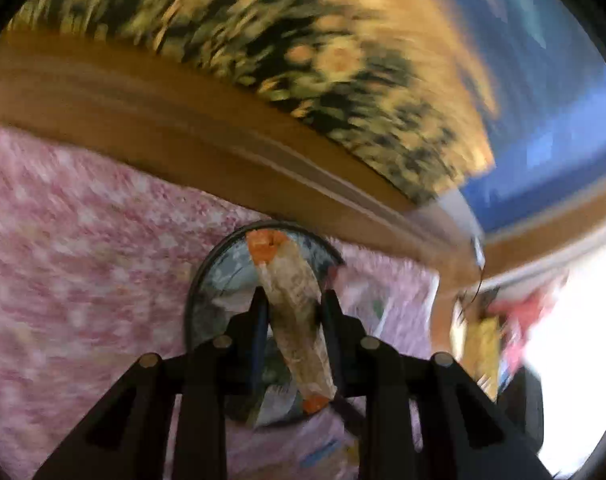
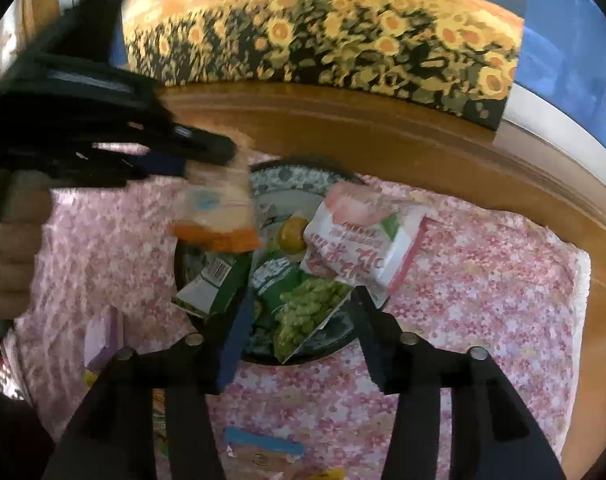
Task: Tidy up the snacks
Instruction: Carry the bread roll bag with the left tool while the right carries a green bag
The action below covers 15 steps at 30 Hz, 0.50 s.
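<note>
Left gripper (image 1: 291, 300): clenched on an orange-ended clear snack packet (image 1: 293, 304), held above the patterned plate (image 2: 287, 184). Right gripper (image 2: 299, 308): fingers spread wide, gripping nothing, above the plate's near rim. On the plate: pink-and-white packet (image 2: 363, 240), green packet (image 2: 303, 300), green box (image 2: 215, 284), small yellow sweet (image 2: 293, 234). Plate rests on a pink floral cloth (image 2: 483, 280); a sunflower picture (image 2: 343, 40) stands behind it.

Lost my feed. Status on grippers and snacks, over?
Left gripper shut on orange-ended packet, above plate. Right gripper open, empty, over the plate. Pink and green packets already plated. Nothing blocking.
</note>
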{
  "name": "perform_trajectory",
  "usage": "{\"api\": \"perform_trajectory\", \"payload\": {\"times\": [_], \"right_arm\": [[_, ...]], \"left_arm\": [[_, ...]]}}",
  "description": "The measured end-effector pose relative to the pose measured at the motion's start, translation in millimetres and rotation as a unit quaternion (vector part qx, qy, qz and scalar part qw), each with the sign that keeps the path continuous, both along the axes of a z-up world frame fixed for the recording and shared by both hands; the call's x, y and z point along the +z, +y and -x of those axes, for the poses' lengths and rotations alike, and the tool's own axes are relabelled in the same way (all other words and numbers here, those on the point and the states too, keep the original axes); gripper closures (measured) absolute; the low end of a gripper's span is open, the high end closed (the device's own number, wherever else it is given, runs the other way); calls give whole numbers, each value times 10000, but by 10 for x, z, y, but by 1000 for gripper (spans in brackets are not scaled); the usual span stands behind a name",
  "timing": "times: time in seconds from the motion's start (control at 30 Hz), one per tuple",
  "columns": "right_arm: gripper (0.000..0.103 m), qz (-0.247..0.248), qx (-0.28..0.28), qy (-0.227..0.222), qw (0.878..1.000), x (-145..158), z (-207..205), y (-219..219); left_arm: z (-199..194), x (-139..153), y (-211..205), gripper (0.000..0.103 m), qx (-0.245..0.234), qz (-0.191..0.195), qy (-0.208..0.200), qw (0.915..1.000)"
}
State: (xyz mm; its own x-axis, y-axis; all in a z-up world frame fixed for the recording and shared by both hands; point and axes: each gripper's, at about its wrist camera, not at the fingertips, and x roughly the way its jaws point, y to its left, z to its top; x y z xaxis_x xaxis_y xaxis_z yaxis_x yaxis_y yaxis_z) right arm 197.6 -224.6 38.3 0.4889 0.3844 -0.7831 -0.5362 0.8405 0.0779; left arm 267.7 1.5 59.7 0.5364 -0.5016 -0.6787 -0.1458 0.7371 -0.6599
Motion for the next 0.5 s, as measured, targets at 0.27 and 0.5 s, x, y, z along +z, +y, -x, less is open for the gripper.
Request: {"api": "perform_trajectory", "payload": {"times": [0.27,0.5], "right_arm": [[50,-340,-130,254,9990,46,-28,-226],[50,-430,-102,280,9986,105,-39,-250]], "left_arm": [[-218,-254,-118,67,297,509,216,9980],[-39,-26,-139,26,78,-102,-61,9999]]}}
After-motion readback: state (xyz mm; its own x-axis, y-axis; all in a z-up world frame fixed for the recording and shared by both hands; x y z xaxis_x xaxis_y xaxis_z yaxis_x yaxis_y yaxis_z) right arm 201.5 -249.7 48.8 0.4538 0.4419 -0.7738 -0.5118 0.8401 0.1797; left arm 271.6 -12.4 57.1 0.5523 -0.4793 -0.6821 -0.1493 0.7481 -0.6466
